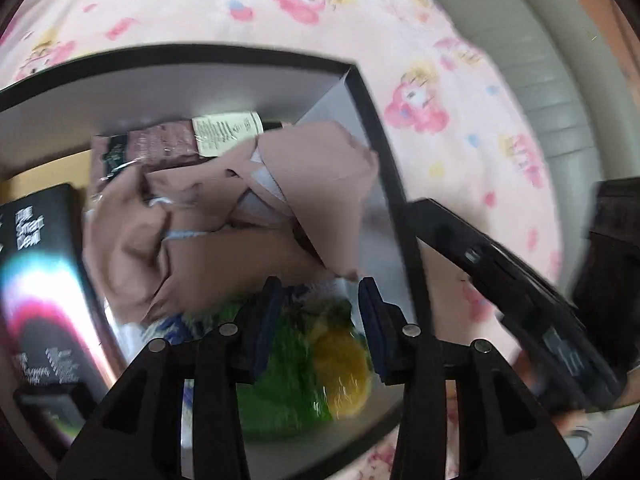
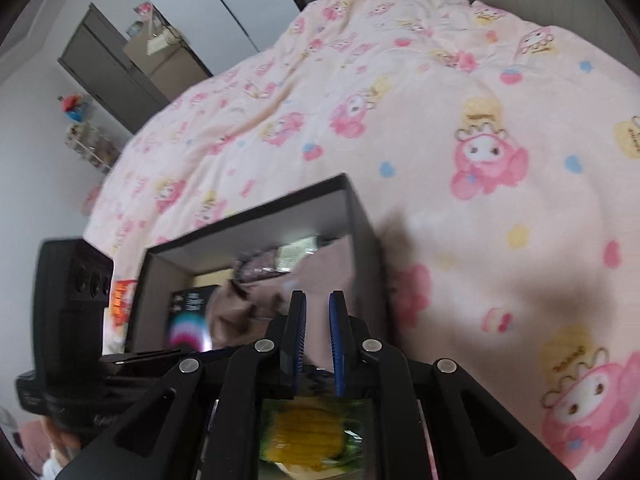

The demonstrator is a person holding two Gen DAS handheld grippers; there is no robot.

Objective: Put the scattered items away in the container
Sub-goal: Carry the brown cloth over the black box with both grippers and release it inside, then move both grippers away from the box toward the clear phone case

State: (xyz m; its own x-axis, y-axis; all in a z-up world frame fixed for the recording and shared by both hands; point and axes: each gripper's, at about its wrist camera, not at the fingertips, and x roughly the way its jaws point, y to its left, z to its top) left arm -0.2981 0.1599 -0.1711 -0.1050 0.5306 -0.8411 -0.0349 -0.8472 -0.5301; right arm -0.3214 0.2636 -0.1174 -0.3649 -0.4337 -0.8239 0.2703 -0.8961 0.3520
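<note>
A black-rimmed box (image 1: 160,54) (image 2: 248,216) stands on the pink patterned bedspread (image 1: 460,140). In it lie a crumpled brown cloth (image 1: 240,248) (image 2: 320,268), a dark labelled packet (image 1: 160,144), a black carton (image 1: 40,260) and a green and yellow packet (image 1: 292,380) (image 2: 312,436). My left gripper (image 1: 320,296) hangs over the box's near right corner, open, with the green packet lying below its fingers and no pad pressing on it. My right gripper (image 2: 318,300) points at the box's near edge, its jaws a narrow gap apart with nothing between them.
The right gripper's black body (image 1: 520,300) sits just outside the box's right wall. An orange packet (image 2: 120,296) lies left of the box, behind the left gripper's body (image 2: 72,300). A dark cabinet (image 2: 112,68) and a small shelf (image 2: 88,144) stand beyond the bed.
</note>
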